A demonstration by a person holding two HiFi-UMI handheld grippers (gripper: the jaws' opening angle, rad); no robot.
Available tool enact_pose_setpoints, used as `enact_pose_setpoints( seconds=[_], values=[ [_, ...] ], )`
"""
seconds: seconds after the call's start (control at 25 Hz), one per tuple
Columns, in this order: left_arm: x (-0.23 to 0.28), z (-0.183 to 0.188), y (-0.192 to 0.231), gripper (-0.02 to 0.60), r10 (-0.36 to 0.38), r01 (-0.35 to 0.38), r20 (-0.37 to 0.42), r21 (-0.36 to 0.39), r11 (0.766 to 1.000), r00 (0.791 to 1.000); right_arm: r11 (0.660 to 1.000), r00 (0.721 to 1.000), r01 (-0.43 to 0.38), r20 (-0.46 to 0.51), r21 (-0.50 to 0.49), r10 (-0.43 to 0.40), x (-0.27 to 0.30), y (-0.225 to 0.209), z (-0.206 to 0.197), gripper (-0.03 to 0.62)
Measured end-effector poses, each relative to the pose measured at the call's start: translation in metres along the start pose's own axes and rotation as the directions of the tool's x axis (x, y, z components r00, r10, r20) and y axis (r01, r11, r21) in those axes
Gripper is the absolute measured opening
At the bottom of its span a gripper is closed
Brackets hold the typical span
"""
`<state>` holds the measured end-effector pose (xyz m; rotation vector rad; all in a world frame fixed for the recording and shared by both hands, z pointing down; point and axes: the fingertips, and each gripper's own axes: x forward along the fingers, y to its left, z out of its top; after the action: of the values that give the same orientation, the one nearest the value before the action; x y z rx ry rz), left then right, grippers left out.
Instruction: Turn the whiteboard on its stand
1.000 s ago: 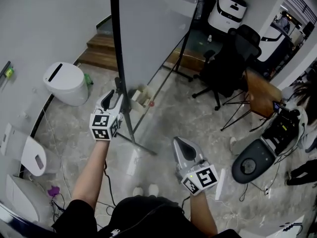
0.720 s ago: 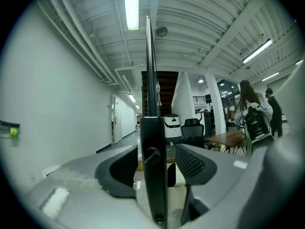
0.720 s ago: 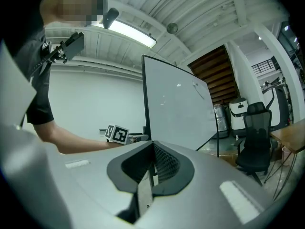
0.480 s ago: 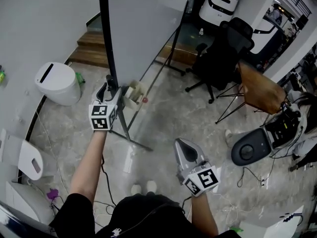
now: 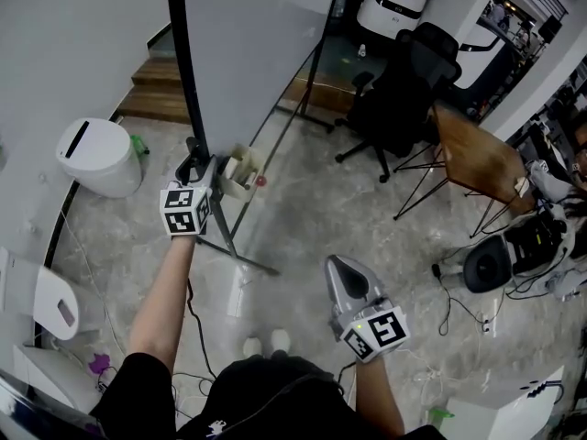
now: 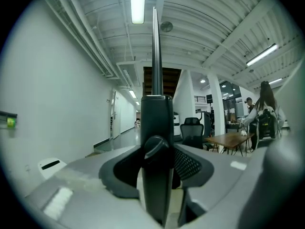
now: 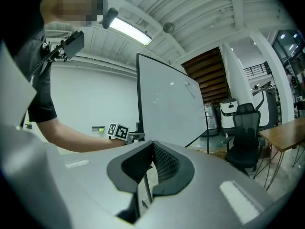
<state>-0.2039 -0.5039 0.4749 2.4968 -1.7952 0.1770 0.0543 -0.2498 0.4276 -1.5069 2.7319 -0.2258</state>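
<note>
The whiteboard stands in the upper middle of the head view, a smooth pale panel seen nearly edge-on, tall in its thin black frame. Its near upright, a black post with a small knob on it, fills the centre of the left gripper view. The left gripper is right on it, jaws closing around that post with the dark ribbed pads either side. I judge they're not quite clamped yet, as slivers of light show beside the post.

The step in hand looks like getting a firm hold on the frame before swinging the board. To do it well, let the pads seat squarely on the post's flat sides. Then push along an arc rather than straight, so the stand's slim foot doesn't skid or tip on the glossy marbled floor.

Lower right of the frame, the right gripper hangs well away from the board. Its jaws are drawn together at the tips and it carries nothing.

A small pale box rides on the stand just beside the left gripper. Further out are a rounded white bin at the left, a black mesh office chair at the upper right and a wooden table beyond it. They all look far enough off for a turn, I'd say.
</note>
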Motion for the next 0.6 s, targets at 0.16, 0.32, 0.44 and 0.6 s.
enact_pose_setpoints(
  seconds=[0.16, 0.32, 0.44, 0.6],
  values=[
    [0.001, 0.0, 0.0, 0.202, 0.0, 0.0, -0.007, -0.011, 1.0, 1.0, 1.0, 1.0, 0.015, 0.006, 0.005, -0.015, -0.005, -0.005, 0.001, 0.008],
    [-0.002, -0.001, -0.002, 0.2, 0.013, -0.013, -0.018, -0.027, 1.0, 1.0, 1.0, 1.0, 0.012, 0.014, 0.005, -0.012, -0.012, -0.002, 0.002, 0.008],
    [-0.002, -0.001, -0.003, 0.199, 0.017, -0.018, -0.032, -0.031, 0.999, 0.999, 1.0, 1.0, 0.015, 0.017, 0.008, -0.015, -0.015, -0.003, 0.001, 0.008],
    [-0.007, -0.002, -0.006, 0.199, 0.022, -0.023, -0.039, -0.034, 0.999, 0.999, 1.0, 1.0, 0.011, 0.017, 0.013, -0.011, -0.019, 0.0, -0.001, 0.008]
  ],
)
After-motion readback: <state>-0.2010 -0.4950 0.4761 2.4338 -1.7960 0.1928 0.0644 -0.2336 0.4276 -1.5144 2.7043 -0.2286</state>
